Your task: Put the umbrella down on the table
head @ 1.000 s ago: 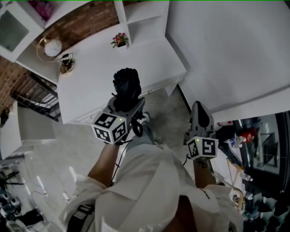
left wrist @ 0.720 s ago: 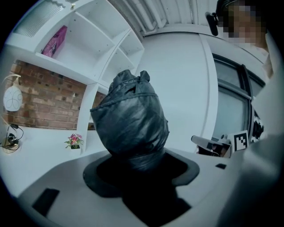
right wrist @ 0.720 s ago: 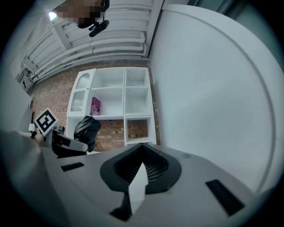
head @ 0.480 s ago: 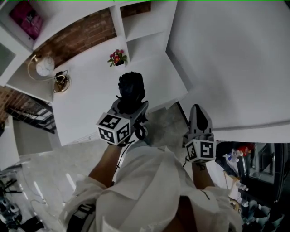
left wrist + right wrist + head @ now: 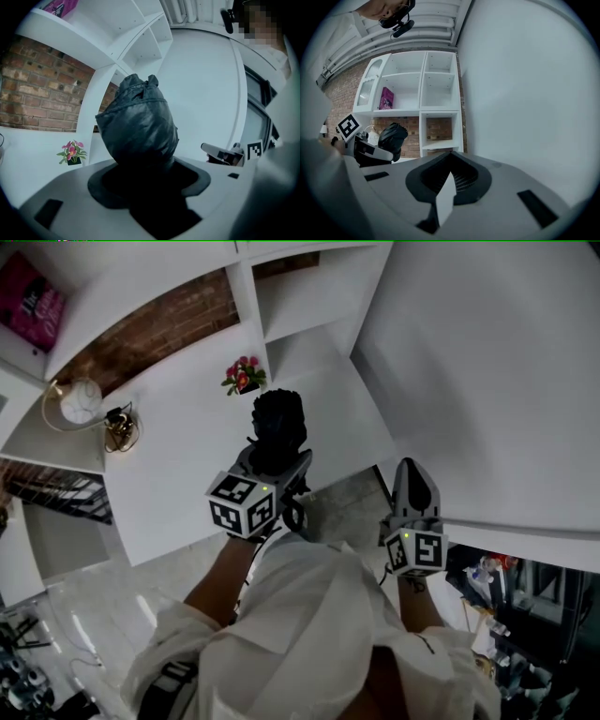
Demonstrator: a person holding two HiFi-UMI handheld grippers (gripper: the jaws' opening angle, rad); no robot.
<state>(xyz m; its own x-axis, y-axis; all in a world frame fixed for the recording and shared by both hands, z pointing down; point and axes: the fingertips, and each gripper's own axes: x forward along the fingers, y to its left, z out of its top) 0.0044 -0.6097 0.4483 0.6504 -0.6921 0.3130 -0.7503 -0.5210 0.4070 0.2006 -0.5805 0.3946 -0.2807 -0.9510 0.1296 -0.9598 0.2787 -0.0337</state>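
The left gripper [image 5: 275, 448] is holding the black folded umbrella [image 5: 138, 122], its fingers standing well apart and pressing on the bundle from both sides. The crumpled fabric is sticking out past the fingertips and filling the gap between them. In the head view the umbrella is showing over the near part of the white bench [image 5: 178, 465], carried in the fingers and not lying on the surface. Beyond the left fingertips and a little to their left, a small flower pot [image 5: 244, 377] is sitting on the bench near its back edge. Past that, a white shelf unit [image 5: 424, 89] is standing against the brick wall with a pink book [image 5: 386, 98] on one shelf. The right gripper [image 5: 411, 465] is hanging well off to the right of the left fingers, beside the bench's end. Its fingers are closing together to a point with nothing between them.
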